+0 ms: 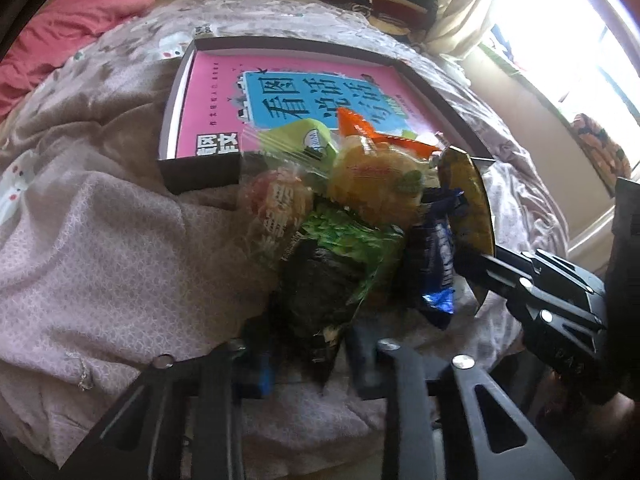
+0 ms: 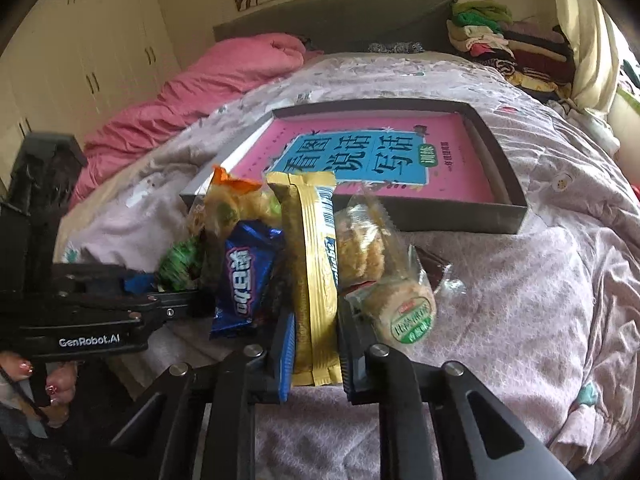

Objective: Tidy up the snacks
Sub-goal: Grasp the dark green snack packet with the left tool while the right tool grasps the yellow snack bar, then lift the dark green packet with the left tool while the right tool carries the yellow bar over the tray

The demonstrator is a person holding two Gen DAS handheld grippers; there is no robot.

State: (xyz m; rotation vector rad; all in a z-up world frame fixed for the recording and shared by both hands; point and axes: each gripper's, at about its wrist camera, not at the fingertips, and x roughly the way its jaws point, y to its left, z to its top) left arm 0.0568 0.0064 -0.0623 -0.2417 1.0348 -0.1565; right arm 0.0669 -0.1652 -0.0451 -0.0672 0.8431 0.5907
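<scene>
Left gripper [image 1: 310, 356]: jaws closed tight on the near tail of a green-and-dark packet [image 1: 332, 264], gripped low and at one end only. Likely to swing or slip out on lifting, since most of the packet lies ahead of the jaws and leans into the pile. Could also drag neighbours along: an orange-topped packet [image 1: 376, 172] beyond the jaws, and a blue packet [image 1: 436, 268] just to their right, both pressed against it.

Between the two pairs of jaws: loose wrappers heaped on a soft quilt [image 2: 520, 320], with nothing firm underneath. Apt to topple or slide apart once either grip pulls free.

Right gripper [image 2: 316, 344]: jaws shut on the lower end of a gold packet [image 2: 316, 264] standing upright ahead of them. Tall and held at the bottom, so prone to flop sideways. Clear-wrapped cakes [image 2: 400, 304] just right of these jaws and leaning on the packet, so liable to roll off when it goes. Risk too of the two grippers knocking together, working this close.

Beyond both pairs of jaws: an open box [image 2: 460, 216] with a pink book [image 2: 452, 152] flat inside, presumably where the snacks belong.

Hard to make out: left pads blurred, depth of bite unclear; green packet's print unreadable; lower layers of the pile hidden; part of the box's near wall masked by snacks; far right of the left view washed out by window glare.
</scene>
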